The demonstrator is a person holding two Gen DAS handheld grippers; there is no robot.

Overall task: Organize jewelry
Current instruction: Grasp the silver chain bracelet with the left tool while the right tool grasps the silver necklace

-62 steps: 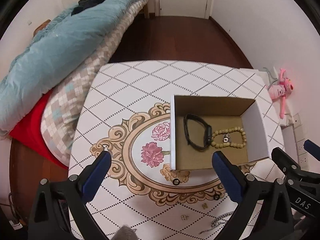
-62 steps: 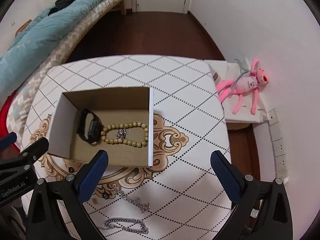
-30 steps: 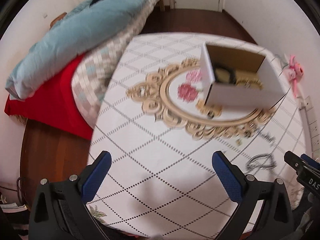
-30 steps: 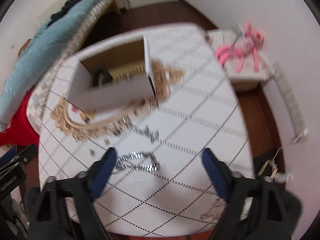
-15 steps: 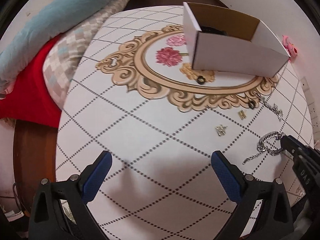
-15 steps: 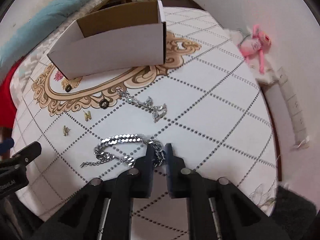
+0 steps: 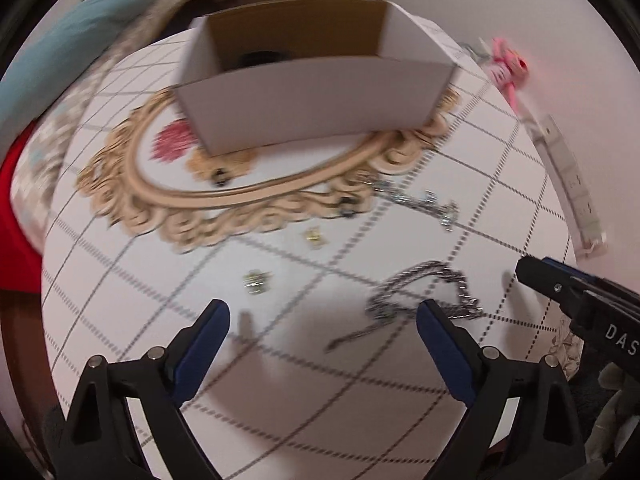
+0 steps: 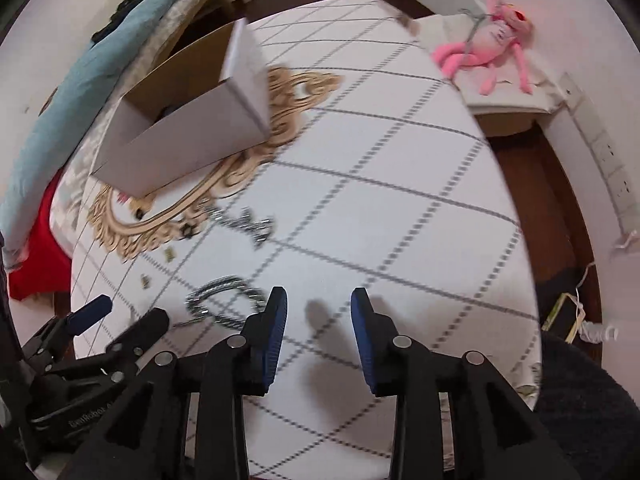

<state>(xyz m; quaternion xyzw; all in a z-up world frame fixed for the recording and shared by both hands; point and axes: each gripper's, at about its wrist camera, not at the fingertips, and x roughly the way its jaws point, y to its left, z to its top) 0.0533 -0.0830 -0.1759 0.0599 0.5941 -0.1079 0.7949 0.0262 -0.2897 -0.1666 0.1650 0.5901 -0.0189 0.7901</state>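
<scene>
A silver chain bracelet (image 7: 424,296) lies on the white tabletop (image 7: 280,360), just ahead of my left gripper's right finger. It also shows in the right wrist view (image 8: 224,300), left of my right gripper. My left gripper (image 7: 322,340) is open and empty above the table. My right gripper (image 8: 318,312) is part open and empty, to the right of the chain. A thinner silver necklace (image 7: 420,202) and small gold charms (image 7: 256,280) lie farther off. A white cardboard box (image 7: 316,108) holds a black band.
The round table has a gold ornate pattern (image 7: 168,208) under the box. A pink plush toy (image 8: 488,52) lies on a side stand beyond the table's right edge. Bedding (image 8: 80,80) is piled to the left. Small black rings (image 7: 220,176) lie near the box.
My right gripper was shut at the silver chain half a second ago; it has opened and moved right, leaving the chain on the table. My left gripper has swung right, toward the chain.
</scene>
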